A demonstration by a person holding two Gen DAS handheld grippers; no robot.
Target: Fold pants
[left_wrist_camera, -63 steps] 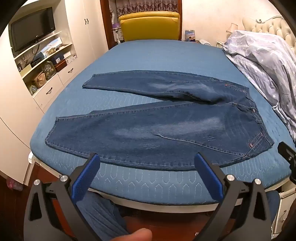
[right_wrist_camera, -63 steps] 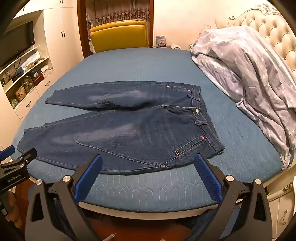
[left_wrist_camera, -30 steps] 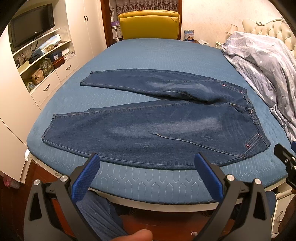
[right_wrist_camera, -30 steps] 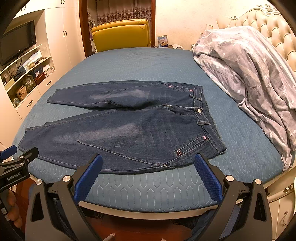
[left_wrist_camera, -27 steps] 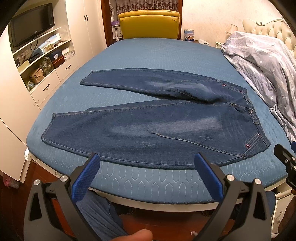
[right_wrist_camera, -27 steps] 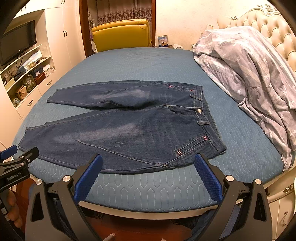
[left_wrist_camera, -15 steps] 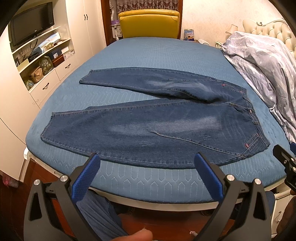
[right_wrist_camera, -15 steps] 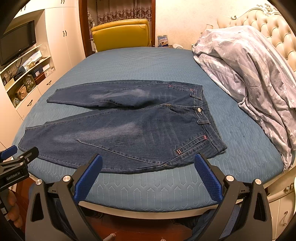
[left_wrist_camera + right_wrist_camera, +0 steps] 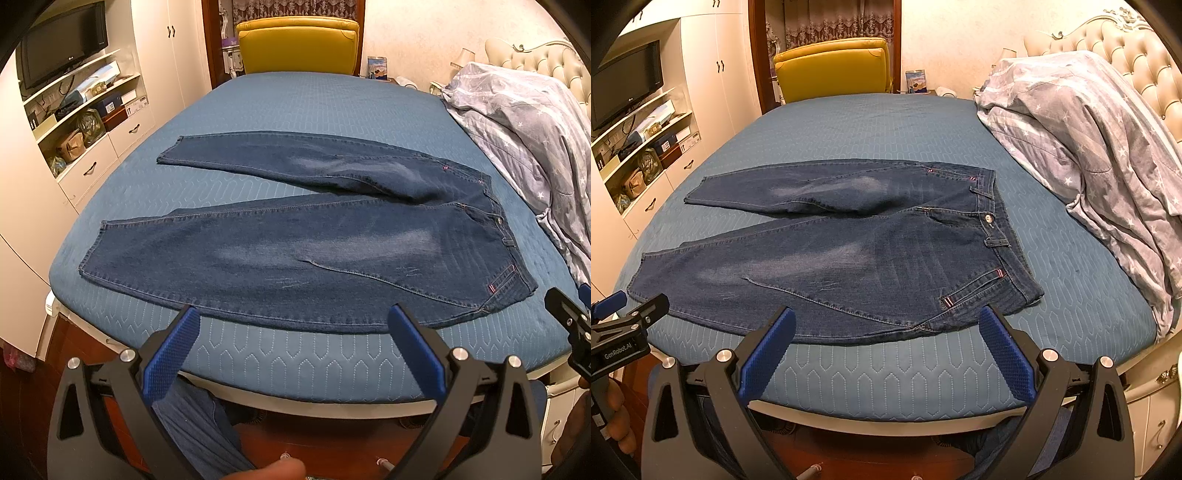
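The dark blue denim pants (image 9: 306,236) lie flat on the teal quilted bed (image 9: 314,99), waistband toward the grey star-print duvet (image 9: 524,122), legs spread apart toward the white shelf unit (image 9: 85,122). The left tool (image 9: 295,347) is released, its blue-padded fingers wide apart, held above the bed's near edge, clear of the fabric. The right tool (image 9: 886,347) is likewise released near the waistband corner, holding nothing.

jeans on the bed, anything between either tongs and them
Nothing visible. Both the left tongs and right tongs are open at the bed's near edge, with only bare blue bedspread before the jeans.
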